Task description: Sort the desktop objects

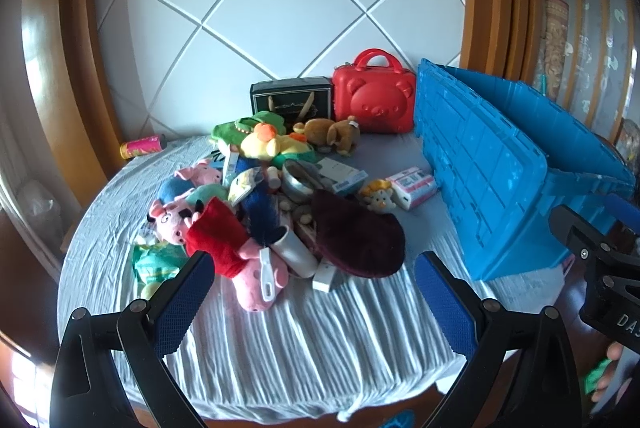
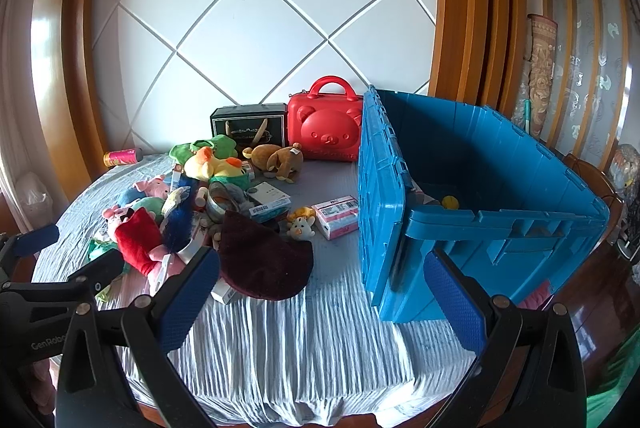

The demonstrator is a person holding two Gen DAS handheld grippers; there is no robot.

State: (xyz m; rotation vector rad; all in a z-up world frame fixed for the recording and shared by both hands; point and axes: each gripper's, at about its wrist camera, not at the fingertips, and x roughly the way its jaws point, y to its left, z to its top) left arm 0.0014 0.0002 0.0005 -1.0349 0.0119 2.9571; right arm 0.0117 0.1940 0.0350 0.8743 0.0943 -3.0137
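Toy pile (image 1: 256, 211) sits centre frame in both views, on the wrinkled grey-blue tablecloth (image 1: 300, 340). In it: pink pig plush with red dress (image 1: 224, 248) at the near left edge, dark maroon cushion (image 1: 360, 240) at the near right edge, yellow duck plush (image 1: 268, 143) and brown bear plush (image 1: 332, 133) at the far side, metal bowl (image 1: 298, 181) in the middle, small pink-white box (image 1: 414, 187) lying apart on the right.

Blue crate (image 2: 500, 224) fills right of frame, open, its lid (image 2: 378, 203) hanging down on the pile side between crate and toys. Small yellow item inside, too small to identify.

Behind the pile, upper centre: black box (image 1: 292, 99), red bear-face case (image 1: 374, 99) just beside it. Pink can (image 1: 142, 147) lies at far left.

Left gripper (image 1: 314, 304): jaws spread wide, nothing in them, low centre, short of the pile. Right gripper (image 2: 322, 300): also spread wide, nothing held, near the crate's near corner.
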